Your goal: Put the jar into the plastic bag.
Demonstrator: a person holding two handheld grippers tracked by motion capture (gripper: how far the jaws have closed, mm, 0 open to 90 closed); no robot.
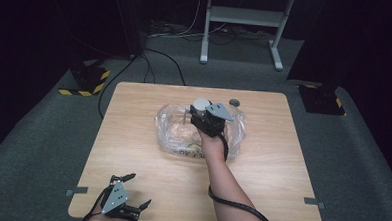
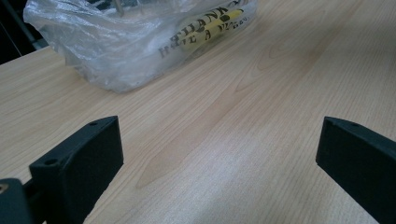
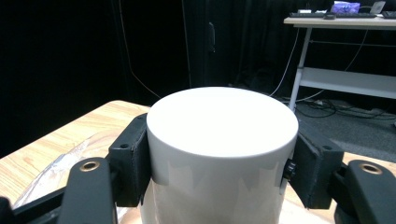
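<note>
Wooden table, upright white cylinder, right tool clamped

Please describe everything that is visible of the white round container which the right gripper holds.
The white container is a plain cylinder with a flat, smooth top, no label, and a slightly glossy surface that looks like plastic. It stands upright, clamped at its sides between the black jaws of the right gripper. In the high view it is above the clear plastic bag at the middle of the wooden table. Its lower part is hidden.
</note>
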